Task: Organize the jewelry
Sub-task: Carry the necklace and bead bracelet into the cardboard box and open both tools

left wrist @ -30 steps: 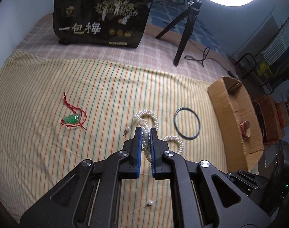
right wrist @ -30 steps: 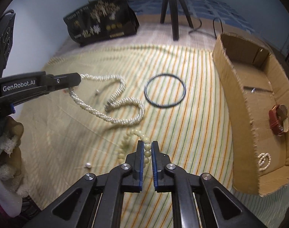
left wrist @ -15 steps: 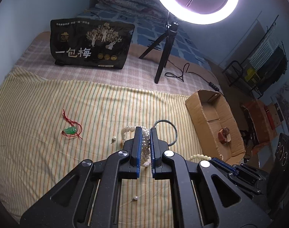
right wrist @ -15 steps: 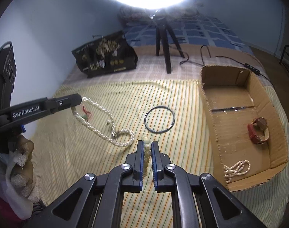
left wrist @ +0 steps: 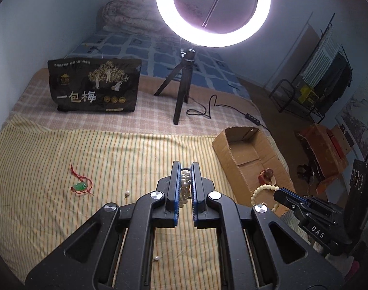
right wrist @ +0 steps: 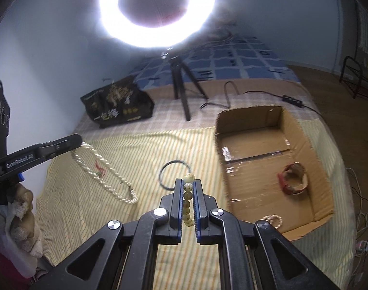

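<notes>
My left gripper [left wrist: 184,169] is shut on a long white pearl necklace [left wrist: 185,188], which hangs from it above the striped cloth in the right wrist view [right wrist: 104,169]. My right gripper [right wrist: 188,183] is shut on a cream bead bracelet [right wrist: 188,193], lifted clear of the cloth; the bracelet also shows in the left wrist view [left wrist: 263,194]. A cardboard box [right wrist: 268,159] on the right holds a red-brown watch [right wrist: 294,178] and a small pearl piece [right wrist: 273,220]. A dark bangle [right wrist: 174,175] and a green pendant on red cord [left wrist: 81,186] lie on the cloth.
Two loose pearls [left wrist: 127,192] [left wrist: 156,257] lie on the striped cloth [left wrist: 63,159]. A black snack bag [left wrist: 94,87] and a ring light on a tripod [left wrist: 184,91] with its cable stand at the back. A rack [left wrist: 312,89] stands beyond the bed's right edge.
Both grippers have risen from the cloth, carrying the pearl necklace and the bead bracelet up with them. The views now look higher, toward the ring light.
</notes>
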{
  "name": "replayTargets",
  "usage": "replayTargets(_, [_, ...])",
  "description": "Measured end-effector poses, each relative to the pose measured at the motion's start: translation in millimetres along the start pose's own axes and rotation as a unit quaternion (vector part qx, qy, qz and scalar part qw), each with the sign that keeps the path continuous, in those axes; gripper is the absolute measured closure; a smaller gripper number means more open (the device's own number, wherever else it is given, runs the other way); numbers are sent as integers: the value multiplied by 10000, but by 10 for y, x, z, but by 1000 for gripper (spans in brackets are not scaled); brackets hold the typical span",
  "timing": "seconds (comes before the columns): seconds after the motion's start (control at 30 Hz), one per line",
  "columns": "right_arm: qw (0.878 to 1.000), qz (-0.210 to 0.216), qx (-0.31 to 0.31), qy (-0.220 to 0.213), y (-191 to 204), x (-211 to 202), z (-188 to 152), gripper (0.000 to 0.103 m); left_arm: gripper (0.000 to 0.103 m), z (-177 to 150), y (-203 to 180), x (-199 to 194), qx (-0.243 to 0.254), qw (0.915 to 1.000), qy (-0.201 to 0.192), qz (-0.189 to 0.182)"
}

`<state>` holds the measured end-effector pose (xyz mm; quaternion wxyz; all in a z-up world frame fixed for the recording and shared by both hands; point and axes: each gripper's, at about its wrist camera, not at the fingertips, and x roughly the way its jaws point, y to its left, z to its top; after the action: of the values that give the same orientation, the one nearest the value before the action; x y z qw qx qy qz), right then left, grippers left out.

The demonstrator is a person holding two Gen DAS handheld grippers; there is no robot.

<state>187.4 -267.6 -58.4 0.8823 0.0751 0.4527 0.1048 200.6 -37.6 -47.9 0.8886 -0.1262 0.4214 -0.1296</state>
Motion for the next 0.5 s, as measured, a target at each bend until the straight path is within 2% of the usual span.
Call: replayTargets(0.5, [9986,-348,351,-179,-594,-202,13,98,98,235,-605,78,576,9980,-174,-207])
